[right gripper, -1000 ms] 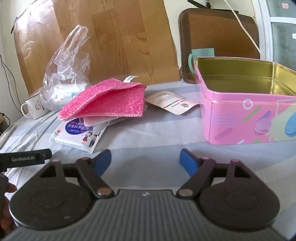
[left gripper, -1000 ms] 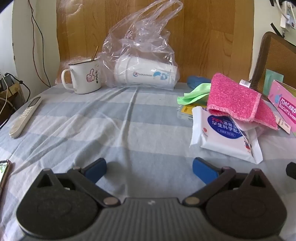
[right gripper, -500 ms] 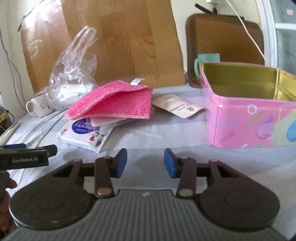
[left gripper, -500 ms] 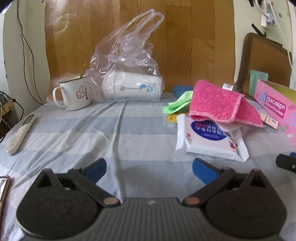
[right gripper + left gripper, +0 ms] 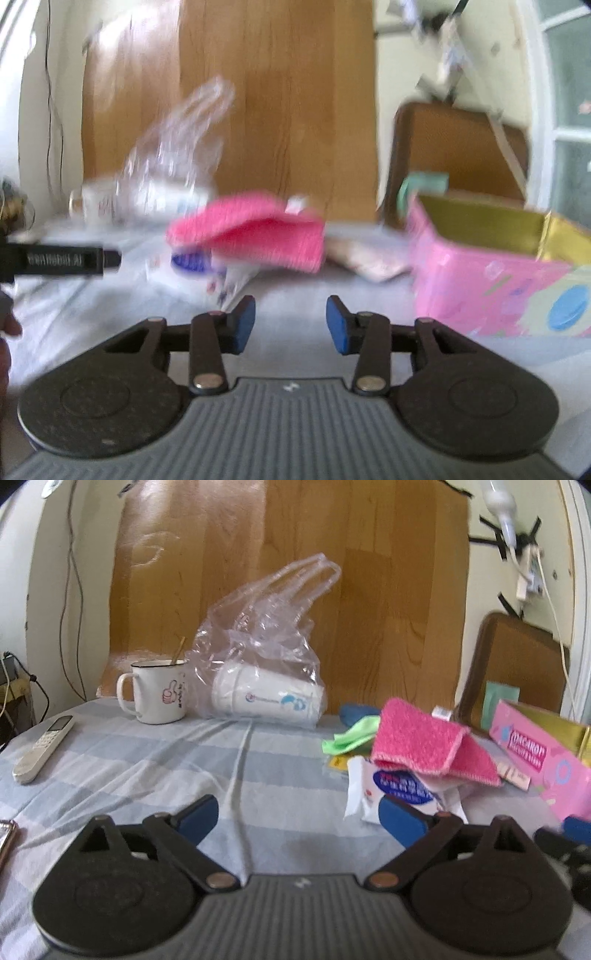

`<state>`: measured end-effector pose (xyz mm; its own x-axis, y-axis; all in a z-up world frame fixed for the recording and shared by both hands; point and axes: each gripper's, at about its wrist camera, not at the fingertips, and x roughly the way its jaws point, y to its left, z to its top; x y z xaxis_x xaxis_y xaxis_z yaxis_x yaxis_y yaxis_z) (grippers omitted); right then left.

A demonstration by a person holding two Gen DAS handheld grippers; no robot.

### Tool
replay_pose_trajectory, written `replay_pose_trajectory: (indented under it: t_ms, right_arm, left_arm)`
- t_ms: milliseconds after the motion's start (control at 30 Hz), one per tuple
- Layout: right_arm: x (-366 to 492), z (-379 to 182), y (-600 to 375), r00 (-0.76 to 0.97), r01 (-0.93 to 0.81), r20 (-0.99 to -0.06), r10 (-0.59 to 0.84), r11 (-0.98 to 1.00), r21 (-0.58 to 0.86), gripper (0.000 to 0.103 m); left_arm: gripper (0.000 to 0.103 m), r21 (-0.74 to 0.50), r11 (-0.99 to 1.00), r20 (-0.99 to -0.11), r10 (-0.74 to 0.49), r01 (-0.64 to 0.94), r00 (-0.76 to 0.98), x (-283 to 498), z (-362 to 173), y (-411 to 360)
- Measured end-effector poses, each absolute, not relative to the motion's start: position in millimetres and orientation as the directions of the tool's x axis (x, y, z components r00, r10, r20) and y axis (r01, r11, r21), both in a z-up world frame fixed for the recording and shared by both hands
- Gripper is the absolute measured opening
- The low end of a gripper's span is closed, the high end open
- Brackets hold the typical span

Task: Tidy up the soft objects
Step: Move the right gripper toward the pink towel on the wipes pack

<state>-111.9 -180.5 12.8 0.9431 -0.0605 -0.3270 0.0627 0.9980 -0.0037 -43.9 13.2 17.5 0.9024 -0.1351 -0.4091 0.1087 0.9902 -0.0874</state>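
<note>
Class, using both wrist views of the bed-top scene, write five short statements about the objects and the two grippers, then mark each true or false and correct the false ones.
1. The pink cloth lies partly on top of a white wipes packet. True.
2. The pink tin has its lid on. False: it stands open, its gold inside showing.
3. The right gripper is clamped on the pink cloth. False: nothing is between its pads, though its jaws have just been closing.
4. The white mug stands upright beside a clear plastic bag. True.
5. The left gripper holds the remote control. False: it is open and empty; the remote lies apart on the sheet.
</note>
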Motion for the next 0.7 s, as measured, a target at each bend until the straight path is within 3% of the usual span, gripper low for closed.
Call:
replay_pose_trajectory:
  t_ms: [167,267,333,433,533,700]
  right_arm:
    - [-104.7,22.0,-184.8,0.941,0.045,-0.338,-0.025,0.998,0.052,0.045]
    - [-106.0,40.9,-188.8,0.974,0.080,-0.216,-0.068,0.995,0.050,0.046]
    - [-107.4,49.1,-189.0,0.988,0.117,-0.106,-0.114,0.993,0.027,0.046]
    - [-102.7,45.9,-187.7,0.986,0.168,-0.018,-0.168,0.986,0.004,0.046]
    - [-101.2,36.8,-189.0,0.982,0.189,0.003,-0.189,0.982,0.022,0.046]
    - [-100.0,27.8,-188.2,0.986,0.165,-0.020,-0.164,0.986,0.018,0.047]
  left_arm:
    - [0.099,-0.114,0.989,-0.409,-0.132,0.093,0.903,-42.7,19.0,19.0]
    - [0.099,-0.174,0.982,-0.391,-0.138,0.074,0.910,-41.0,24.9,25.9]
    - [0.099,-0.217,0.974,-0.345,-0.135,0.061,0.929,-42.4,34.0,28.3]
    - [0.103,-0.200,0.979,-0.243,-0.094,0.045,0.965,-44.6,50.7,19.1]
    - [0.103,-0.180,0.984,-0.180,-0.052,0.019,0.982,-40.8,52.1,7.2]
    - [0.103,-0.149,0.989,-0.233,-0.008,-0.027,0.972,-33.3,29.4,-8.4]
